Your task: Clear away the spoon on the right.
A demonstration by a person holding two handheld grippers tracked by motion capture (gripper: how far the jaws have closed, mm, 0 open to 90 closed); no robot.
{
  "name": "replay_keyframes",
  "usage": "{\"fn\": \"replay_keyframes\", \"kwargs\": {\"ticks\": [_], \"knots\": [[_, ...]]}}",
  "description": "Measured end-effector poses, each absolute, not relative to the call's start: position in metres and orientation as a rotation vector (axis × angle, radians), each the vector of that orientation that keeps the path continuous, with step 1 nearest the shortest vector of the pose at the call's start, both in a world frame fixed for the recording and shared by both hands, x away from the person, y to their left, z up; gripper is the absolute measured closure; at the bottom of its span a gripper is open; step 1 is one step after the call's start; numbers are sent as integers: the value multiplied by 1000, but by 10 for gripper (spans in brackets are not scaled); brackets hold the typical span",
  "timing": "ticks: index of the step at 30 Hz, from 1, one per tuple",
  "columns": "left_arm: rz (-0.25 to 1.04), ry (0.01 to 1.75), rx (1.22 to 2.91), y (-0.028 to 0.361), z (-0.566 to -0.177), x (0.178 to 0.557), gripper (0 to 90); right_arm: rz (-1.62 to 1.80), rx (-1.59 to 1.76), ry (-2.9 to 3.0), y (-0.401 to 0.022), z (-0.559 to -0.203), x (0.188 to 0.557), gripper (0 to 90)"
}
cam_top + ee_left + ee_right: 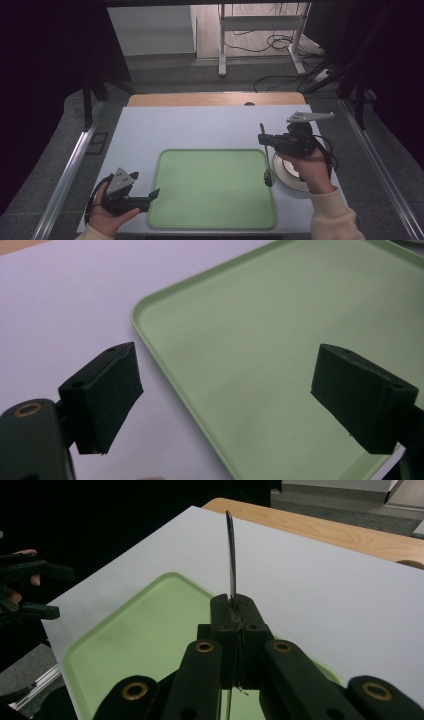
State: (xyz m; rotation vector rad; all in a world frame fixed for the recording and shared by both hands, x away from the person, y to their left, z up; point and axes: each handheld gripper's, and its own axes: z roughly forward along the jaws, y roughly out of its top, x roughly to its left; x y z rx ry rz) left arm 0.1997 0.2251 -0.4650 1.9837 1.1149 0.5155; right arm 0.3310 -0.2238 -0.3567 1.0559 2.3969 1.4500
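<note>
On the pale tabletop (200, 125) in the high view lie one flat green rectangular tray (212, 187) and one white round plate (291, 175) at its right edge. The right tongs (263, 139) are clenched on one slim metal spoon (267, 160), its bowl hanging between tray and plate. The left tongs (154, 194) hover at the tray's left rim.

Left gripper view: the left tongs (225, 395) gape, released, over the tray (280, 330).

Right gripper view: the right tongs (235, 615) grasp the spoon (231, 560) handle.
</note>
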Motion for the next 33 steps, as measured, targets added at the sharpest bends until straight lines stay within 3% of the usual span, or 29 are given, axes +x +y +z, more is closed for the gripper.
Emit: {"fn": "replay_keyframes", "kwargs": {"ticks": [33], "knots": [[520,1125,1968,226,-464,198,125,1517,1272,2389,-207,-392,298,879]]}}
